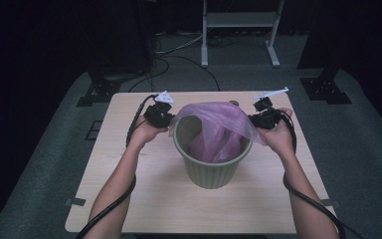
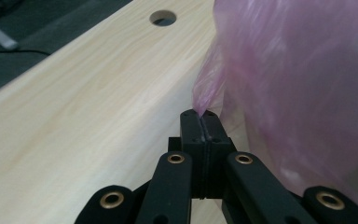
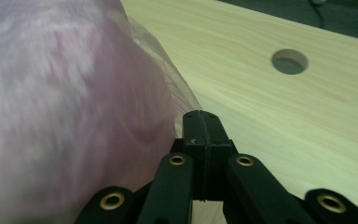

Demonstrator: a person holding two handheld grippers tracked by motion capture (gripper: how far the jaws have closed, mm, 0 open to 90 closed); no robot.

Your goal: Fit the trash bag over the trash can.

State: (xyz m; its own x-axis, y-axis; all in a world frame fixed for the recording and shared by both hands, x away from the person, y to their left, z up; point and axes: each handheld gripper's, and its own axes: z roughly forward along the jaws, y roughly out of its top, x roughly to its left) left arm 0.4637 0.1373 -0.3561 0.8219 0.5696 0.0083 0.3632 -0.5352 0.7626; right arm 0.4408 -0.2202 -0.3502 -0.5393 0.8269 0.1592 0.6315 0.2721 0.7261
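Tongs on both sides clamp the pink bag (image 1: 219,124): left tongs (image 1: 166,119) and right tongs (image 1: 253,119) stretch its mouth over the green bin (image 1: 211,172) on the surface (image 1: 129,199).

Bag (image 1: 219,127): you will find no print or logo on its pink film.
Bin (image 1: 211,169): your green ribbed wall carries no label.
Table (image 1: 129,169): plain wood, no marks or numbers.
Grippers: no brand or figure can be read on the black jaws.

A thin pink plastic bag (image 1: 218,130) hangs stretched open inside an upright green bin (image 1: 210,168), seemingly unseated.
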